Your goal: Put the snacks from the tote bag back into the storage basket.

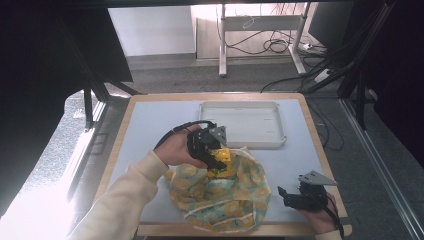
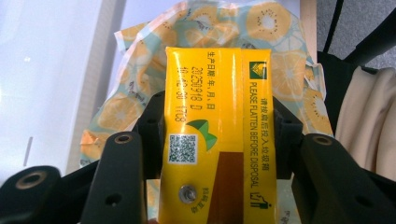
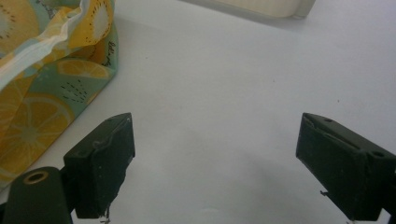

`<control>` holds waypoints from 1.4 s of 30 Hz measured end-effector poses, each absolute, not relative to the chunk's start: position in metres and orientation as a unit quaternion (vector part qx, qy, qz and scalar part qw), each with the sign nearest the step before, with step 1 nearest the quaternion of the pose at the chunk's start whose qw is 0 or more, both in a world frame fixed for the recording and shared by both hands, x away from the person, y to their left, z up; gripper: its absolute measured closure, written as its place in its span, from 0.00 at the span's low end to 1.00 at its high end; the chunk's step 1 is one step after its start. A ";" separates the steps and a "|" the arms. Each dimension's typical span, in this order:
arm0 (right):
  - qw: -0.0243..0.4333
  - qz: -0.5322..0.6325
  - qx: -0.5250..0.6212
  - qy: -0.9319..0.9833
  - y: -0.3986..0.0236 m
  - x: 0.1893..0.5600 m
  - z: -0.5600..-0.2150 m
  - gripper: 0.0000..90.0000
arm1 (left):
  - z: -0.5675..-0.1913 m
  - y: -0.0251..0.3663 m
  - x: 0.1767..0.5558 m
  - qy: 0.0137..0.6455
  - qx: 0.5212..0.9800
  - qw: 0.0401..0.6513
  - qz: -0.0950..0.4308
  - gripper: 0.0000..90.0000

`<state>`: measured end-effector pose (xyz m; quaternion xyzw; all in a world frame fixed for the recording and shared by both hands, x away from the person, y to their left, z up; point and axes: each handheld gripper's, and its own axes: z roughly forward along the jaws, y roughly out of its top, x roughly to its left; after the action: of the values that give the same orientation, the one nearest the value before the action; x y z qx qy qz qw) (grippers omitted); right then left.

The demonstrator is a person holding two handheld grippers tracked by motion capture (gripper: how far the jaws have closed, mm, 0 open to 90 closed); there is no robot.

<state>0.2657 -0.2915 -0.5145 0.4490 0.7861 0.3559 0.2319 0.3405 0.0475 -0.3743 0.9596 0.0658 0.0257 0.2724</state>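
Lifting a yellow carton (image 2: 217, 135) clamped in the left claw (image 1: 216, 159), probably from the bag (image 1: 225, 197) beneath; right claw (image 1: 295, 197) gapes, idle; next, carry to the tray (image 1: 242, 125) ahead.

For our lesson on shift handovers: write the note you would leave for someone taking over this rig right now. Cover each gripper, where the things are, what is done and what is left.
Left gripper: shut on the yellow drink carton, held over the mouth of the lemon-print bag.
Right gripper: open, holding nothing, resting on the table to the right of the bag.
White tray: at the far side of the table, with nothing in it.
Done: the carton is gripped and clear of the bag's cloth.
Left, probably: carry the carton to the tray and release it. Whether more items lie in the bag cannot be told from here.
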 end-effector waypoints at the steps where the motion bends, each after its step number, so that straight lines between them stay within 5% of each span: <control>1: 0.232 0.356 0.449 0.786 -0.292 0.266 -0.515 0.13 | -0.373 0.048 0.340 0.066 0.959 0.273 0.026 0.58; 42: 0.233 0.356 0.451 0.785 -0.293 0.265 -0.514 0.13 | -0.348 0.062 0.372 0.075 0.951 0.300 0.033 0.58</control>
<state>0.2649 -0.2928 -0.5137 0.4510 0.7847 0.3558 0.2327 0.3725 0.0620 -0.3484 0.9505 0.0753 0.0331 0.2995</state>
